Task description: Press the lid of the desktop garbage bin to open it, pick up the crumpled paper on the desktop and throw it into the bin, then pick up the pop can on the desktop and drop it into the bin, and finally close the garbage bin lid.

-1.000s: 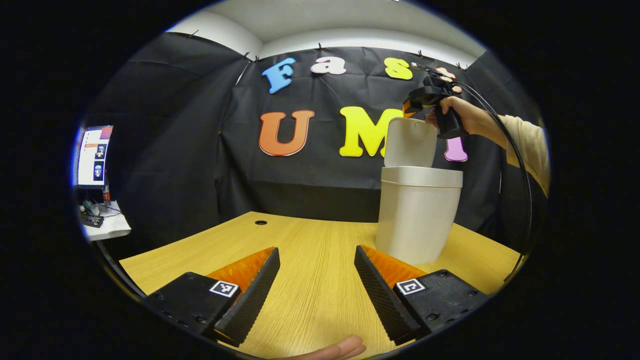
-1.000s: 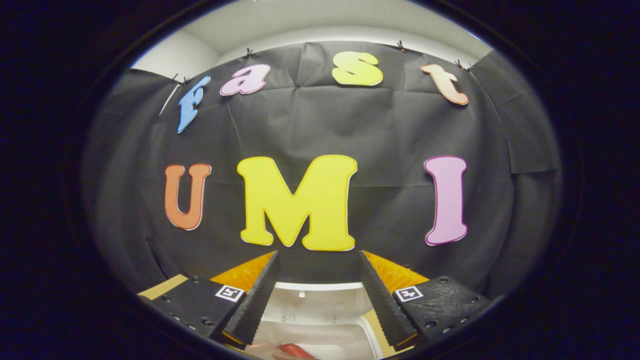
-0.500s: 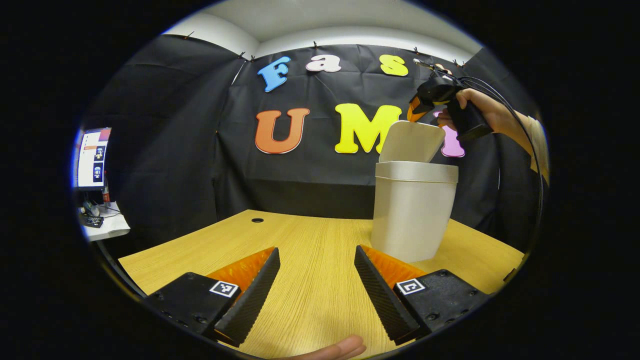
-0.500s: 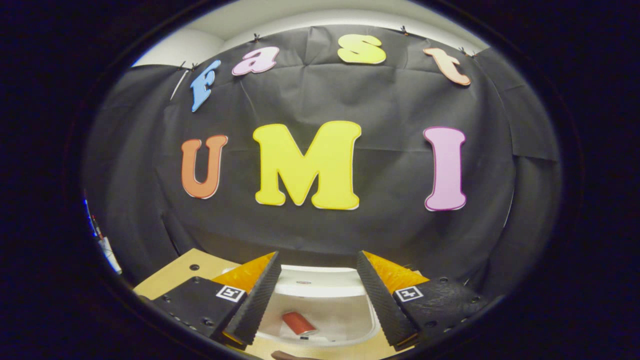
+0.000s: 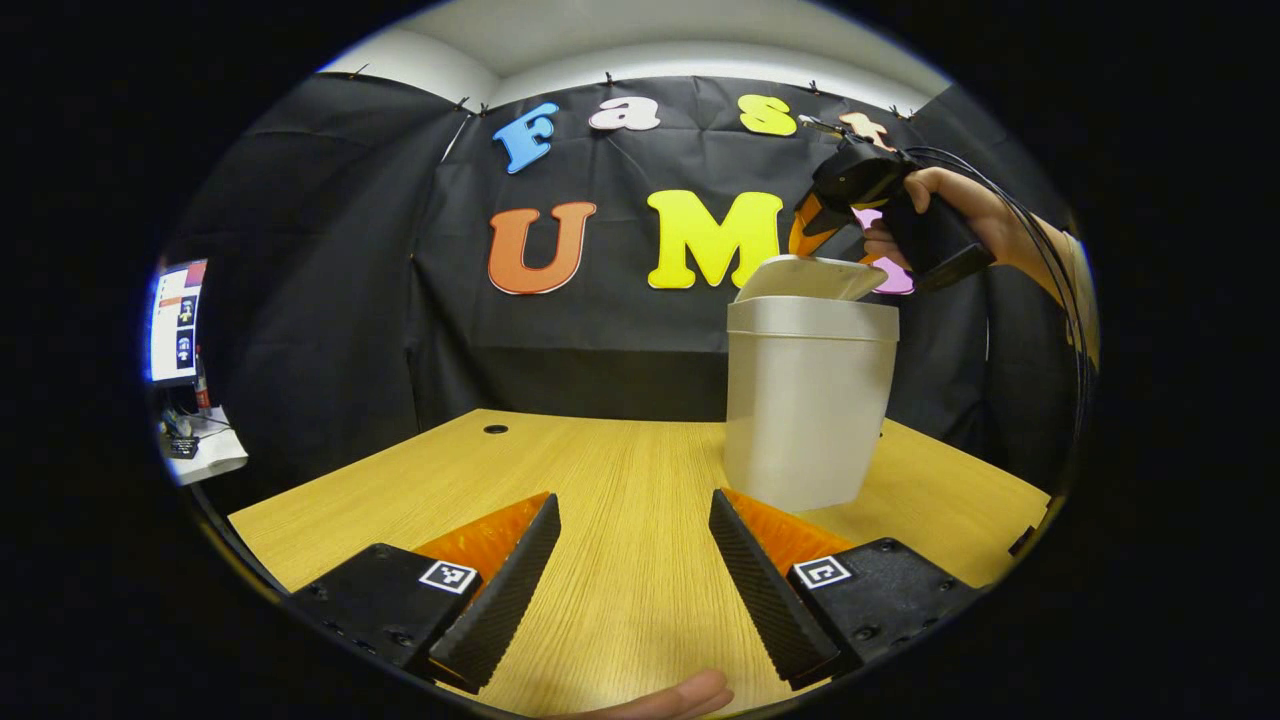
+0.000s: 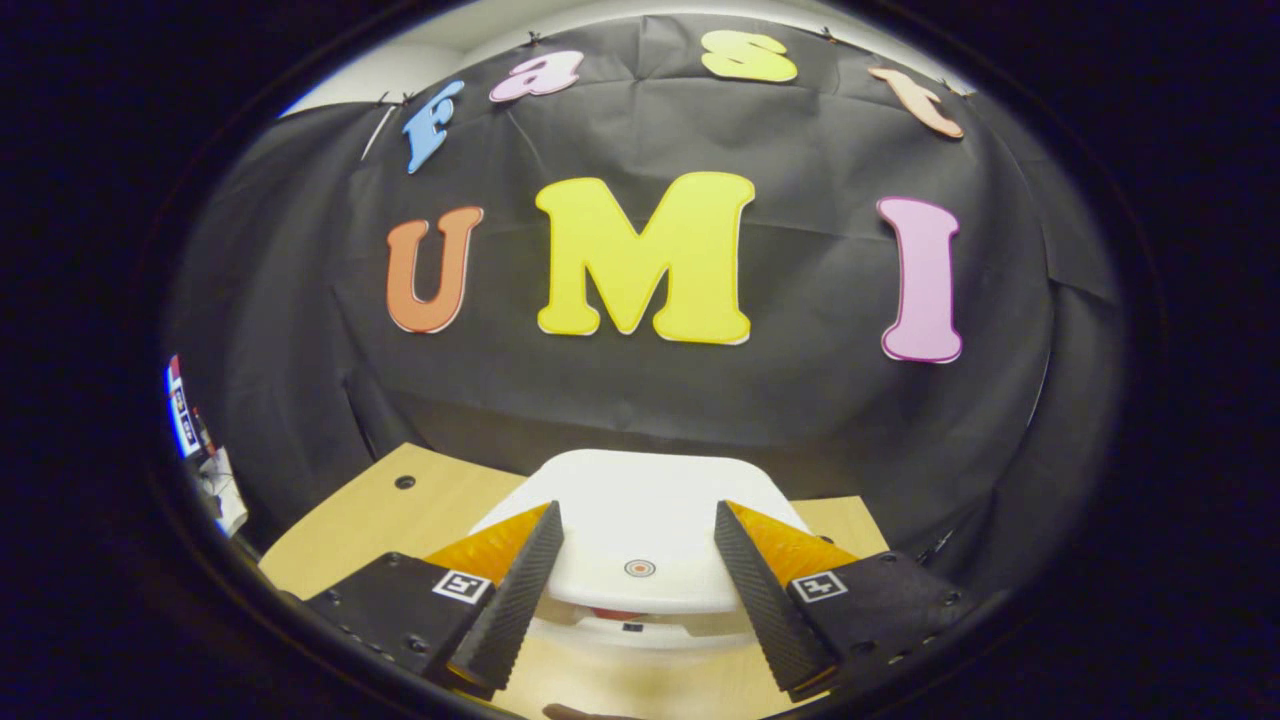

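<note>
The white garbage bin [image 5: 808,410] stands on the wooden table [image 5: 600,480], right of centre in the left gripper view. Its lid [image 5: 812,279] is tilted low over the rim, with a narrow gap left. A hand holds my right gripper [image 5: 808,228] just above the lid's far side. In the right gripper view the lid [image 6: 630,510] lies below my right gripper [image 6: 636,585], which is open. A sliver of the red pop can [image 6: 614,613] shows inside the bin under the lid's edge. My left gripper [image 5: 634,575] is open and holds nothing, low over the table in front of the bin.
A monitor [image 5: 174,322] and a cluttered side table [image 5: 205,452] stand off the table's left end. A cable hole [image 5: 495,429] sits near the table's far edge. A fingertip [image 5: 680,696] shows at the bottom. Black cloth walls close the back and sides.
The lid has swung down from upright to nearly flat over the rim. The right gripper has tipped downward over it. The can inside is now mostly covered. The left gripper has barely moved.
</note>
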`<state>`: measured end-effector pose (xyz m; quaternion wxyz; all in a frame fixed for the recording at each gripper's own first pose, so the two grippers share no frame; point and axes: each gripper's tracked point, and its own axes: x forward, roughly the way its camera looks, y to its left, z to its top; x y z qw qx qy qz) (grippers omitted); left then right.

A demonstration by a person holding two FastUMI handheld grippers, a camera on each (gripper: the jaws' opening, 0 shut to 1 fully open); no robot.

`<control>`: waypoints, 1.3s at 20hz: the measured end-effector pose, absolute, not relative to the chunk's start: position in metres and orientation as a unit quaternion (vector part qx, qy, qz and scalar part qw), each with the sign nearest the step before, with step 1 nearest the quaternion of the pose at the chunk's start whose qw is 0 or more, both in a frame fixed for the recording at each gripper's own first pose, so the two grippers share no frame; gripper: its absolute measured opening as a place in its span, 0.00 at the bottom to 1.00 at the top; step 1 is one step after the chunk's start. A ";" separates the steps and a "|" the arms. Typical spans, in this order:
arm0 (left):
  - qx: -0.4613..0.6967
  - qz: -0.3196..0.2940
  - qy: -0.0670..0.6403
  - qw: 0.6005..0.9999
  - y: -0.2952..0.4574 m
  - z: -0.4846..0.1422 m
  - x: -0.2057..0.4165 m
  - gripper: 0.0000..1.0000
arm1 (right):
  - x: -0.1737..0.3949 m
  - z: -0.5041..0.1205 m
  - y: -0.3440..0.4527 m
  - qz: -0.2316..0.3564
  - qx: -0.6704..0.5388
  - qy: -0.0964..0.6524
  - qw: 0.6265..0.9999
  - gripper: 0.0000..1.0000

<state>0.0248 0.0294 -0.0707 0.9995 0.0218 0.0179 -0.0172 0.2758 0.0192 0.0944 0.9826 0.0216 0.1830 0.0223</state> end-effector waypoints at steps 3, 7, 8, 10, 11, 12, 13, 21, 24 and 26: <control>0.019 -0.021 0.021 0.999 0.028 -0.073 0.025 0.99 | 0.272 0.075 0.019 0.028 0.034 0.212 0.976 0.94; 0.015 -0.021 0.023 0.999 0.026 -0.074 0.025 0.99 | 0.267 0.066 0.016 0.033 0.026 0.219 0.975 0.94; 0.015 -0.021 0.023 0.999 0.026 -0.075 0.025 0.99 | 0.265 0.067 0.015 0.034 0.024 0.213 0.976 0.94; 0.017 -0.021 0.025 0.999 0.026 -0.078 0.025 0.99 | 0.259 0.065 0.012 0.037 0.022 0.205 0.978 0.94; 0.019 -0.023 0.026 0.999 0.026 -0.079 0.026 0.99 | 0.257 0.065 0.010 0.037 0.023 0.200 0.979 0.95; 0.021 -0.022 0.026 0.999 0.027 -0.080 0.026 0.99 | 0.258 0.063 0.009 0.039 0.028 0.196 0.979 0.96; 0.021 -0.018 0.026 0.999 0.030 -0.081 0.026 0.99 | 0.256 0.064 0.009 0.040 0.030 0.192 0.980 0.97; 0.011 -0.017 0.045 0.999 0.030 -0.093 0.029 0.99 | 0.259 0.058 0.007 0.043 0.029 0.166 0.985 0.98; 0.014 -0.021 0.041 0.999 0.026 -0.091 0.027 0.99 | 0.260 0.056 0.006 0.035 0.037 0.165 0.985 0.99; 0.017 -0.021 0.039 0.999 0.025 -0.090 0.027 0.99 | 0.263 0.051 0.007 0.028 0.042 0.163 0.985 0.98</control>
